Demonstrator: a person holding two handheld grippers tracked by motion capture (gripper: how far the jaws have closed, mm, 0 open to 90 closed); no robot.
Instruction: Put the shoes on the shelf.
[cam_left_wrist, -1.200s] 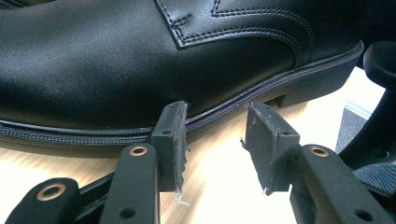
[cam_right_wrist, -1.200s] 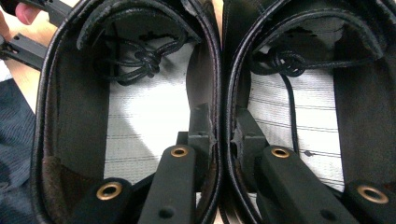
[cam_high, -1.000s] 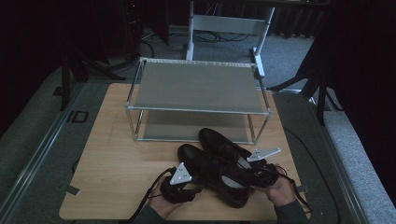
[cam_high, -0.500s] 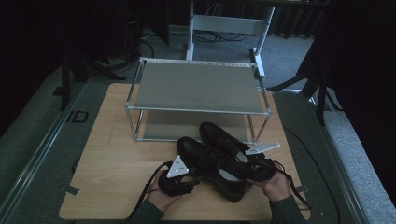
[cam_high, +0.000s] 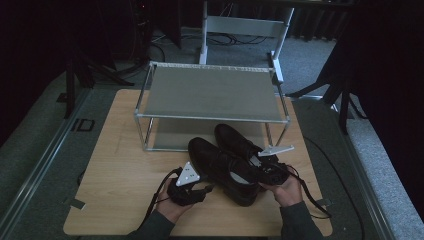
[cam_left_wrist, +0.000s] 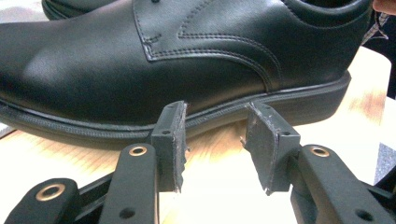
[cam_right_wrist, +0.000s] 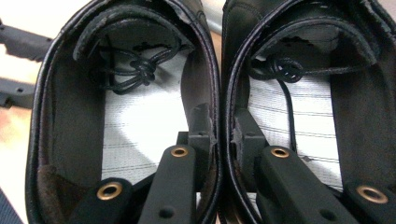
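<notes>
Pair of black leather lace-up shoes (cam_high: 227, 160) on light wooden tabletop (cam_high: 115, 170), just before grey metal two-tier rack (cam_high: 212, 95). Right gripper (cam_right_wrist: 219, 128) pinches adjoining inner walls of both shoes, one jaw inside each. Left gripper (cam_left_wrist: 215, 140) jaws apart, beside nearer shoe's sole, gripping nothing.

A two-tier rack (cam_high: 210, 92) stands on the board (cam_high: 115, 165) toward its far edge. Two shoes (cam_high: 230, 160) lie side by side, touching, in front of the rack near the board's near edge, right of centre, toes pointing toward the rack's lower shelf.
</notes>
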